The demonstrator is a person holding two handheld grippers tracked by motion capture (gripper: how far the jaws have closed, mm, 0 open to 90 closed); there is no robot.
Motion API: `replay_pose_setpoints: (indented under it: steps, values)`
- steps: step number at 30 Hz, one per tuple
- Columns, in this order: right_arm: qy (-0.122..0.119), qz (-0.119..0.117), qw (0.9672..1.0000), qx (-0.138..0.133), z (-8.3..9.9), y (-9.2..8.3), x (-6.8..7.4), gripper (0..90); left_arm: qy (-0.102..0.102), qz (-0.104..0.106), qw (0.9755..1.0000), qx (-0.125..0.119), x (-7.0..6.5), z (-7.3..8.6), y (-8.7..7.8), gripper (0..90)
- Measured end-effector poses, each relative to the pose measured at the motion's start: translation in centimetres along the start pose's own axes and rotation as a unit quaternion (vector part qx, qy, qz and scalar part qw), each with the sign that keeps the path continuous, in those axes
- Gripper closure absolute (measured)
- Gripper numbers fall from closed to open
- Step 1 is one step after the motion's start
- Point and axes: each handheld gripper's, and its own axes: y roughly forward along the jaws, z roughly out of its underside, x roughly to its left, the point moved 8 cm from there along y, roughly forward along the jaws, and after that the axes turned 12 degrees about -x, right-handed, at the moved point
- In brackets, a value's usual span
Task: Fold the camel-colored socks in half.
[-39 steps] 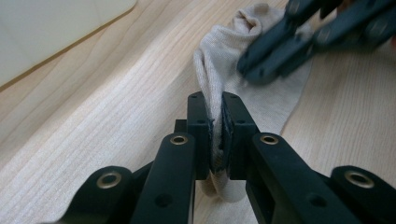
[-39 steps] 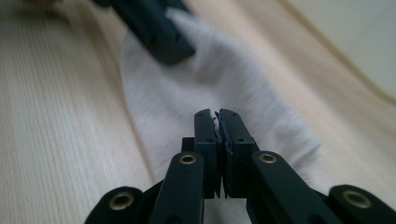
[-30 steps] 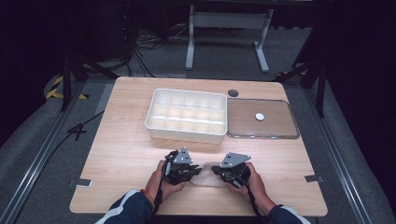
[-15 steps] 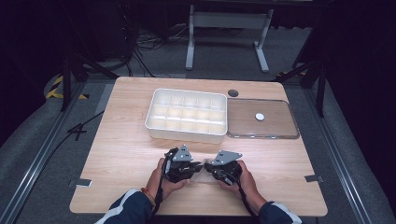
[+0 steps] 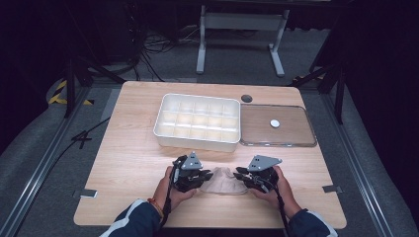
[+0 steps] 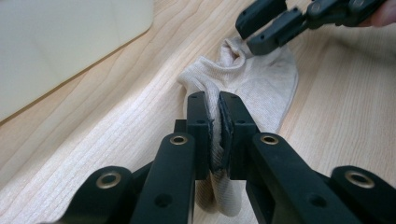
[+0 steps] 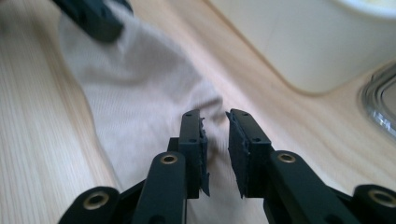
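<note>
While the beige sock (image 5: 223,181) lies flat on the surface (image 5: 133,168) in front of the white compartment tray (image 5: 197,121), the left gripper (image 6: 214,122) clamps one end of it, jaws pressed together on the fabric, apparently to pin it in place. At the far end, the right gripper (image 7: 215,140) has just been opening: its jaws stand apart with sock cloth beneath and between them, pads not pressing. So the sock stretches between both grippers, anchored on the left only. The clear lid (image 5: 276,126) sits beside the tray, well apart.
</note>
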Motion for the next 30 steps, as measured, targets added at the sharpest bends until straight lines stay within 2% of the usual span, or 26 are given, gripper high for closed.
replay_pose_setpoints:
  steps: [3, 6, 8, 10, 12, 13, 17, 19, 21, 23, 25, 27, 30]
  values:
    - [-0.005, -0.002, 0.9997, 0.023, 0.9, 0.3, 0.0, 74.6, 0.0, 0.003, 1.0, -0.001, -0.1, -0.1, 0.2, 83.4]
    - [-0.007, 0.002, 0.9994, 0.033, 1.4, 0.9, 0.0, 75.0, 0.002, 0.003, 1.0, -0.005, -0.2, -0.5, 0.4, 83.4]
    - [-0.004, 0.0, 0.9996, 0.03, 1.5, 1.2, 0.2, 76.2, 0.012, 0.006, 0.9999, -0.005, -0.5, -0.8, 0.7, 83.4]
    - [-0.009, 0.002, 0.9994, 0.032, 1.5, 1.3, 0.3, 76.7, 0.005, 0.01, 0.9999, -0.011, -0.7, -1.1, 0.9, 83.4]
    - [-0.007, 0.0, 0.9996, 0.029, 1.5, 1.4, 0.4, 76.9, 0.006, 0.011, 0.9999, -0.011, -0.7, -1.3, 1.1, 83.4]
    - [-0.006, -0.001, 0.9996, 0.028, 1.5, 1.4, 0.4, 76.9, 0.0, 0.011, 0.9998, -0.017, -0.8, -1.5, 1.4, 83.4]
    - [-0.007, -0.001, 0.9996, 0.028, 1.4, 1.5, 0.3, 76.6, 0.003, 0.006, 0.9999, -0.012, -0.9, -1.6, 1.9, 83.4]
    - [-0.007, -0.001, 0.9997, 0.026, 1.4, 1.5, 0.3, 73.4, 0.004, 0.007, 0.9999, -0.014, -0.9, -1.6, 2.1, 83.5]
    - [-0.006, -0.01, 0.9996, 0.026, 1.1, 1.2, 0.4, 60.7, 0.003, 0.004, 0.9999, -0.012, -0.9, -1.6, 2.1, 83.5]
    - [-0.02, -0.008, 0.9995, 0.024, 0.5, 0.5, 0.5, 55.4, -0.004, 0.002, 0.9999, -0.015, -0.9, -1.6, 2.0, 83.6]
    - [-0.015, -0.005, 0.9998, 0.011, 0.0, -0.5, 0.4, 54.1, -0.005, 0.001, 0.9998, -0.018, -0.7, -1.6, 1.7, 83.6]
    - [0.003, 0.005, 1.0, 0.006, 0.2, -1.1, -0.1, 54.2, -0.01, 0.004, 0.9997, -0.02, -0.7, -1.6, 1.6, 83.6]
    - [0.03, 0.016, 0.9992, 0.021, 1.6, -1.4, -0.8, 54.5, -0.014, 0.006, 0.9996, -0.023, -0.8, -1.6, 1.6, 83.6]
